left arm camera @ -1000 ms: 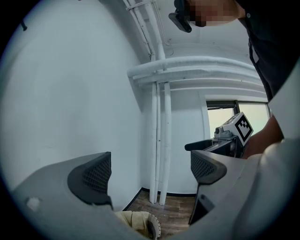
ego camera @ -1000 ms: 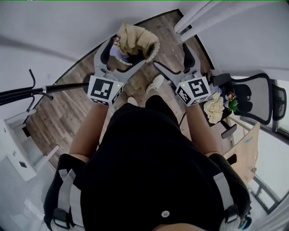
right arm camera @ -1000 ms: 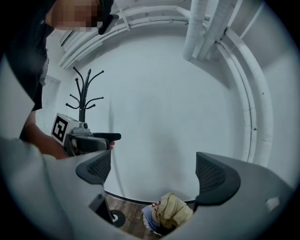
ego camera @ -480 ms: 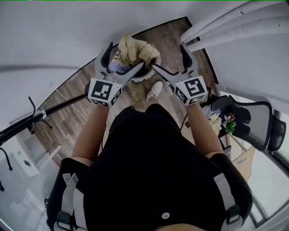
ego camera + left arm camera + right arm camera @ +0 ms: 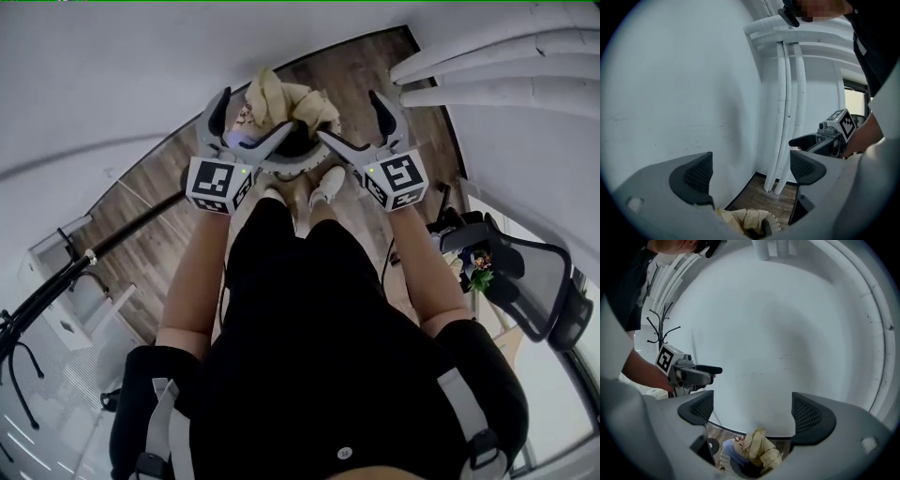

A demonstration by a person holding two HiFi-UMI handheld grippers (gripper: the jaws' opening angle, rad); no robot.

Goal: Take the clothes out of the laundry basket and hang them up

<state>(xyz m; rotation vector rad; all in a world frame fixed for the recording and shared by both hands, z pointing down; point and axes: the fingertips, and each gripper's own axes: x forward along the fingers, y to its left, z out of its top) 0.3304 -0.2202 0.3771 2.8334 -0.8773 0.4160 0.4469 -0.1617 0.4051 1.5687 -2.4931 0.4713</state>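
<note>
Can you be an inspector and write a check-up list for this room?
Surface: wooden floor; the basket stands on it.
Job's things: laundry basket piled with clothes, a beige garment on top; no tool is touching them.
Clutter: a small green plant beside the chair.
Tools: left tool open and empty, above the basket; right tool has its jaws closing with nothing between them.
Cables: nothing seen.
Surroundings: white wall, white pipes in the corner, black office chair, coat stand.
</note>
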